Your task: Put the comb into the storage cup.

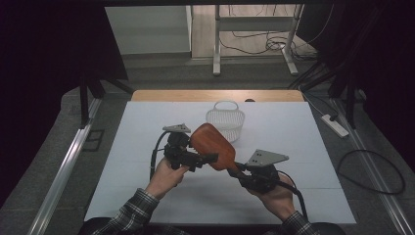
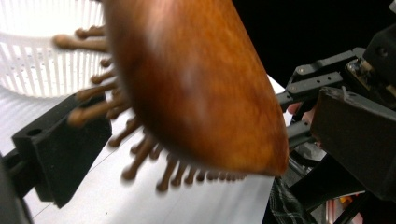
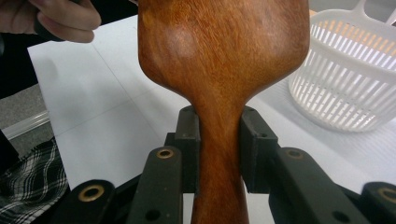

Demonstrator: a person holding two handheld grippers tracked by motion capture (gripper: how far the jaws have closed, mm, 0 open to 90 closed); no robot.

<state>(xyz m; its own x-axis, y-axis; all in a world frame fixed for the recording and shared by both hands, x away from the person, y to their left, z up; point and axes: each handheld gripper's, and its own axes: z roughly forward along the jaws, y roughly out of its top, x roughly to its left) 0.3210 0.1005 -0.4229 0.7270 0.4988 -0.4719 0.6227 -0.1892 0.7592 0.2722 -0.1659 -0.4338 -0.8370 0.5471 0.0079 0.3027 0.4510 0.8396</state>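
Right hand-held gripper (image 3: 219, 149) clamped on the wooden hairbrush (image 1: 213, 146) handle lifts it clear of the table (image 1: 293, 127), while the left hand-held gripper (image 1: 208, 158), jaws apart, steadies its head beside the basket (image 1: 225, 120).

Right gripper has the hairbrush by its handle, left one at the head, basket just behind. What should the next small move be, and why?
Probably carry the wooden hairbrush forward over the white basket. The right gripper clamps its handle firmly, while the left gripper sits at the bristle side; its grip is unclear.
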